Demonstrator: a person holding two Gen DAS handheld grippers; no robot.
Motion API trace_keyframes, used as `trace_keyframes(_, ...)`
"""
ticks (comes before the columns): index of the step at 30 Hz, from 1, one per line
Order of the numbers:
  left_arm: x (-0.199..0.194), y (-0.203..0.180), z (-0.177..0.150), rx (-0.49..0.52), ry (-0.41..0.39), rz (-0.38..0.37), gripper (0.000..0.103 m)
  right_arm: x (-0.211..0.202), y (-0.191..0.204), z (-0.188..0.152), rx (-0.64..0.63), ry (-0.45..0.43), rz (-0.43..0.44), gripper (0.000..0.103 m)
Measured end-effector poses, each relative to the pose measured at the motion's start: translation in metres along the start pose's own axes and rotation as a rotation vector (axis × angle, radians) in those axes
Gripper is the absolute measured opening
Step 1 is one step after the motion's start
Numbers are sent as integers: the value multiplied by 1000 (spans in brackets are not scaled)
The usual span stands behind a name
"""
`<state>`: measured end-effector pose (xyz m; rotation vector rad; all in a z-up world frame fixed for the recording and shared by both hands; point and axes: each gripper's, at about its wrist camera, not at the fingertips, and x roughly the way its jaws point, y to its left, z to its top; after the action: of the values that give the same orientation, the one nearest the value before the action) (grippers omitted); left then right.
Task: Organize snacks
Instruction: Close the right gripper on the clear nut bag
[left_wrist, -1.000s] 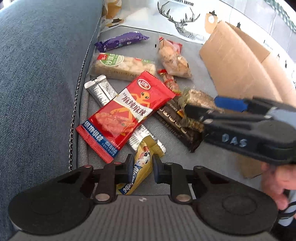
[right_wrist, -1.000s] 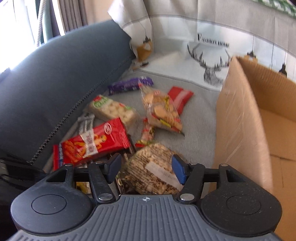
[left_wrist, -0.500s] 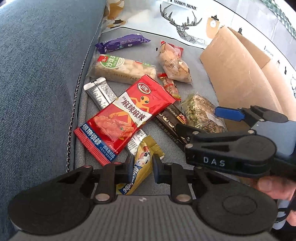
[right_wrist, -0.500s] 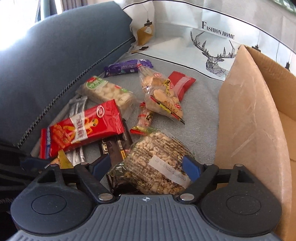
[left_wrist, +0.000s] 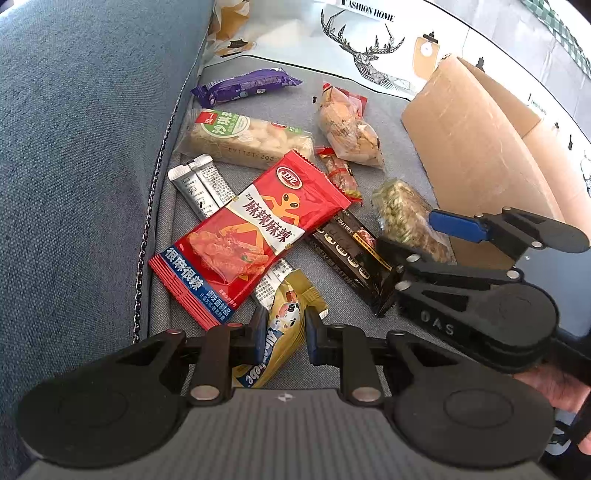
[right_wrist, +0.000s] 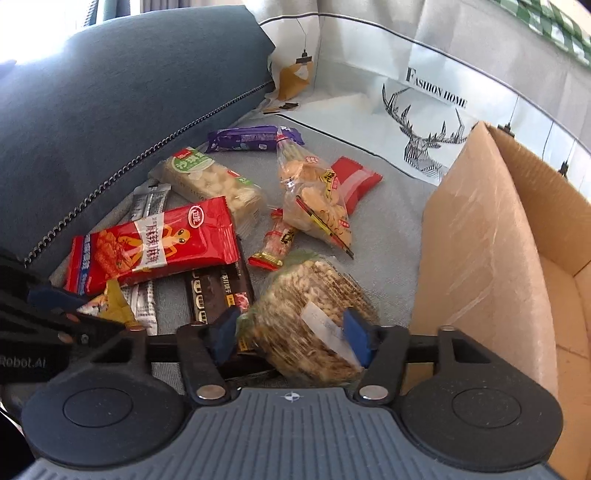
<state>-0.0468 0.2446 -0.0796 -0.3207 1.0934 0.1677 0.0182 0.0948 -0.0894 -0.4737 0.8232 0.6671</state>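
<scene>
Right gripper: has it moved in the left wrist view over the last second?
Yes. The right gripper has dropped toward the lower right, away from the box, its jaws just closing around the peanut pack.

Left tool (left_wrist: 282, 334) nearly shut; right tool (right_wrist: 291, 334) has been closing.

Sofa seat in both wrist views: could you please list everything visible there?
cushion: one, blue, left of snacks
deer-print cloth: one, white, behind
cardboard box: one, brown, right, open
purple wrapper: one, purple, farthest back
puffed bar: one, pale, green label, by cushion
biscuit bag: one, clear, centre back
red packet: one, red, behind biscuit bag
candy wrapper: one, red, beside biscuit bag
silver sachets: two, silver, under red snack pack
red snack pack: one, red, centre
dark bar: one, brown-black, beside red snack pack
yellow pouch: one, yellow, in left jaws
peanut bag: one, clear, between right jaws
left gripper: black, shut on yellow pouch
right gripper: black, blue pads, jaws just closed onto peanut bag
hand: one, holding right gripper
</scene>
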Motion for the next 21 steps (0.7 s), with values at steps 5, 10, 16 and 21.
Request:
trace_keyframes(5, 0, 0, 0, 1, -1, 4, 23, -14, 2, 2, -44, -70, -32, 33)
trace_keyframes(10, 1, 0, 1, -2, 0, 3, 23, -24, -4, 4, -29, -111, -39, 28)
trace_keyframes(16, -3, 1, 0, -13, -19, -4, 23, -36, 0, 2, -53, -152, -46, 27)
trace_keyframes(21, -9, 3, 0, -21, -45, -18, 23, -49, 6, 0, -92, -186, -48, 27)
